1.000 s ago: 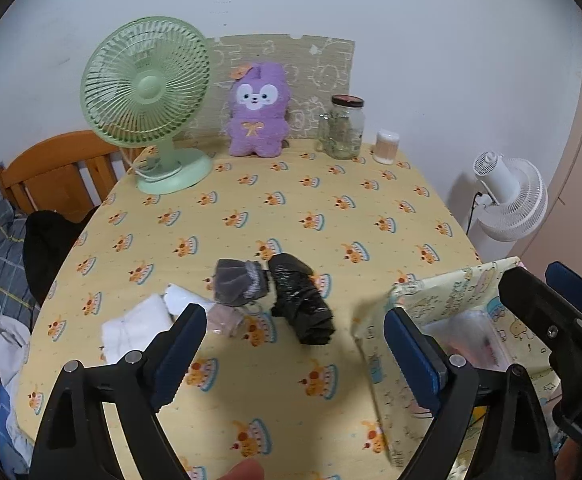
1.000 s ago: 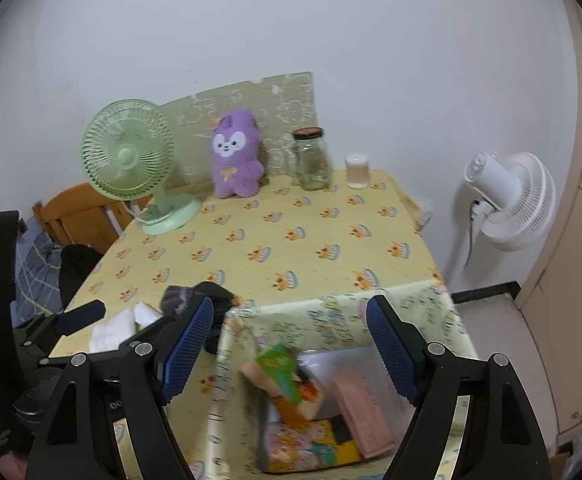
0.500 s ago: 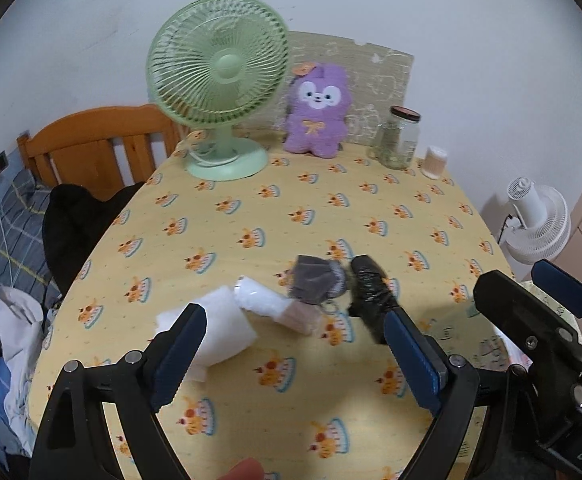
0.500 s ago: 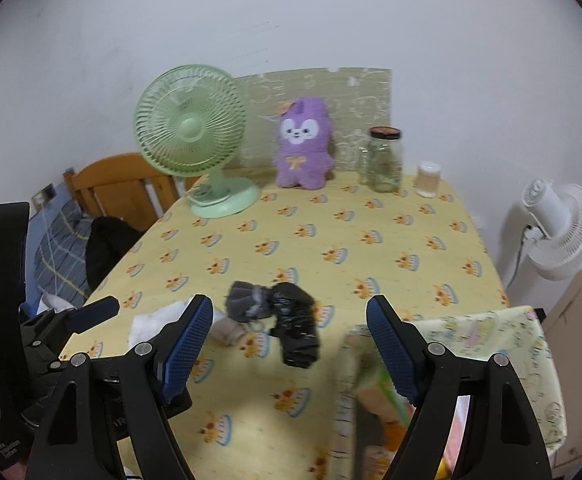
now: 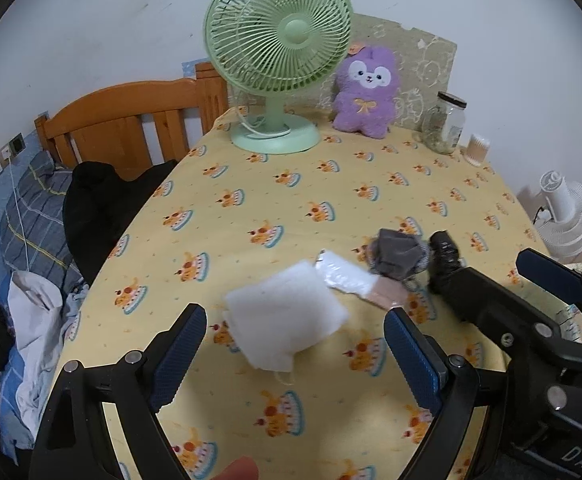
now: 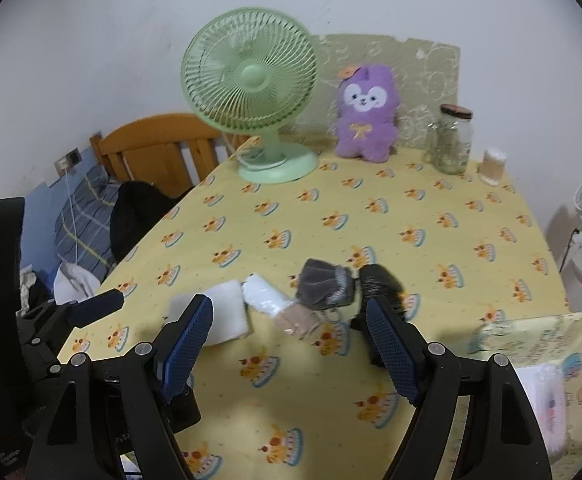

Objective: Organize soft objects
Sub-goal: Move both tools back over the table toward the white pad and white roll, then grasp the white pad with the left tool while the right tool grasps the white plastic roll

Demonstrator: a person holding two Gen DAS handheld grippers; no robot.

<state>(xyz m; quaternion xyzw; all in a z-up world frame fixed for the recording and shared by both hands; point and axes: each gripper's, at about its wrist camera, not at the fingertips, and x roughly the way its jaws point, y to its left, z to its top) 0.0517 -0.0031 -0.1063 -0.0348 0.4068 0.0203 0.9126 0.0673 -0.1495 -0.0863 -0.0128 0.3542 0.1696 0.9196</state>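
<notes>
A row of soft items lies on the yellow tablecloth [image 5: 291, 200]: a white folded cloth [image 5: 287, 320], a clear-wrapped packet [image 5: 347, 276] with a beige end, a grey bundle [image 5: 397, 254] and a black bundle [image 5: 445, 256]. My left gripper [image 5: 295, 354] hangs open just in front of the white cloth, nothing between its fingers. In the right wrist view the same row shows: white cloth [image 6: 227, 312], packet [image 6: 269, 300], grey bundle [image 6: 325, 284], black bundle [image 6: 379, 284]. My right gripper [image 6: 289, 344] is open in front of the packet, empty.
At the table's back stand a green desk fan [image 5: 279, 60], a purple plush [image 5: 367, 92], a glass jar [image 5: 445, 124] and a small cup [image 5: 478, 149]. A patterned fabric box [image 6: 547, 364] sits at the right. A wooden chair [image 5: 131, 128] and clothes lie to the left.
Both grippers swung left, away from the patterned box and toward the row of soft items, and dropped a little. The white cloth now lies between the left fingers' line. Both stayed open.
</notes>
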